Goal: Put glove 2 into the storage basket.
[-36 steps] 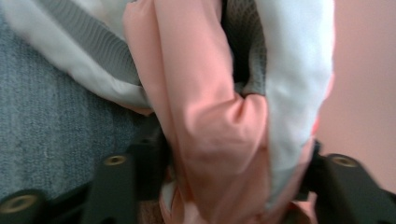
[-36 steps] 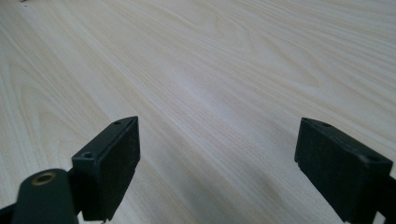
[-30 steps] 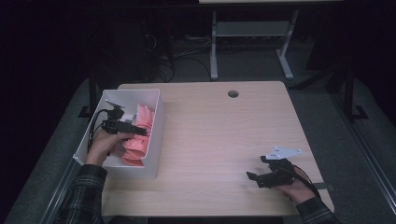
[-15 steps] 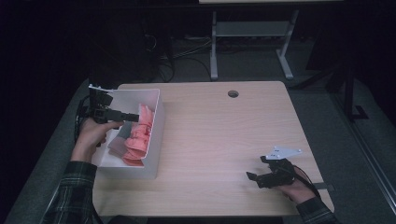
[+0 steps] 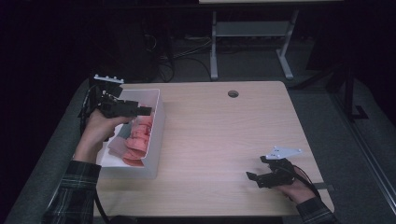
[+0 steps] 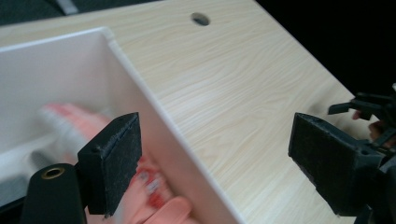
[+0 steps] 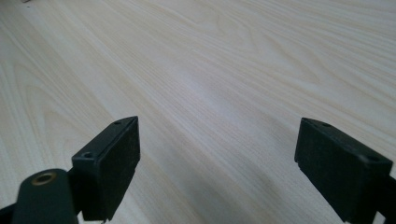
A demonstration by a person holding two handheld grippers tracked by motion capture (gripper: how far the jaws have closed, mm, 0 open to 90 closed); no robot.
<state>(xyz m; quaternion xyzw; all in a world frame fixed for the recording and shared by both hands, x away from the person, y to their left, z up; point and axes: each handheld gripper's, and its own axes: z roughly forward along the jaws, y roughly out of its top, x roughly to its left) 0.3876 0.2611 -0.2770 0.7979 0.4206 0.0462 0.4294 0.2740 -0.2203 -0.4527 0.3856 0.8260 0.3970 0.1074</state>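
A pale wooden table (image 5: 224, 140) is seen from above, with a round hole (image 5: 233, 94) near its far edge. At the table's left edge a white bin (image 5: 156, 135) is placed, long side running away from the person. Inside it, pink cloths (image 5: 137, 137) are piled toward the near half, with a grey piece (image 5: 122, 132) lying among them on the left; in the left gripper view the pink cloths (image 6: 154, 186) are blurred behind the bin's wall (image 6: 154, 107).

The left gripper (image 5: 145, 111) is held above the bin, level, with its tips pointing toward the table's middle and reaching over the bin's right wall. In its own view the left gripper (image 6: 215, 158) is seen with jaws spread wide and nothing between them: one pad (image 6: 114, 163) hangs over the bin's inside, the other over the bare tabletop. No cloth is gripped.

The right gripper (image 5: 256, 179) is rested low near the table's near right corner, well apart from the bin, tips pointing left. In its own view the right gripper (image 7: 217, 163) is shown released, jaws wide apart over bare wood, with nothing held.

A plaid sleeve (image 5: 77, 191) is visible on the left forearm.
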